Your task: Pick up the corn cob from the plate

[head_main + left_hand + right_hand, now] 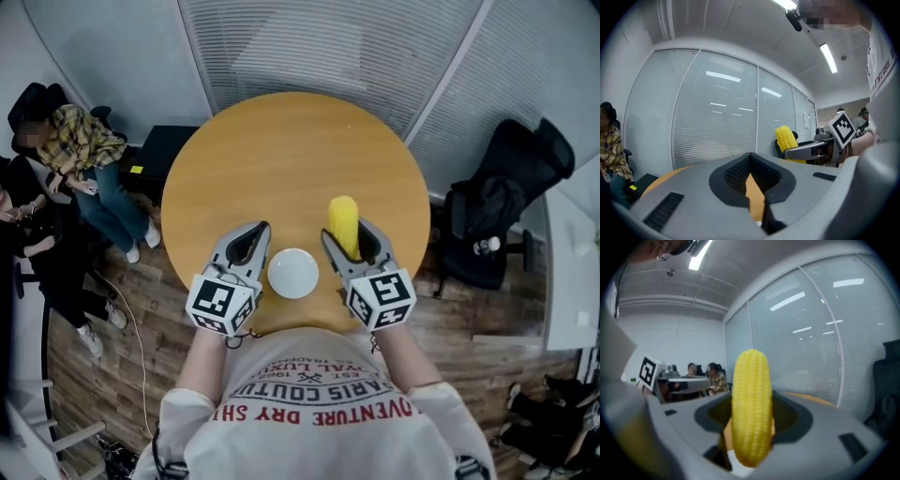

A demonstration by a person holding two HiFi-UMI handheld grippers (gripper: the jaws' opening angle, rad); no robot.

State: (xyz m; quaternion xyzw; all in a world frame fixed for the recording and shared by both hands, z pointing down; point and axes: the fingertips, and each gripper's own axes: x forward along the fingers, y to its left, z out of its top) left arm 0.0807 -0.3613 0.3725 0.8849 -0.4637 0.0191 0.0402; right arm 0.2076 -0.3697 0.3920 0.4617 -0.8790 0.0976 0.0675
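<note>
A yellow corn cob (343, 225) stands upright between the jaws of my right gripper (345, 236), which is shut on it, lifted off and to the right of the bare white plate (293, 273). It fills the middle of the right gripper view as the corn cob (751, 413). The plate sits at the near edge of the round wooden table (281, 159). My left gripper (251, 240) hovers just left of the plate, shut with nothing in it. The left gripper view shows its jaws closed, with the corn cob (786, 137) off to the right.
A black office chair (506, 206) stands to the right of the table. People sit at the left (84, 150) beside a black box (164, 155). Glass walls with blinds (356, 47) run behind the table.
</note>
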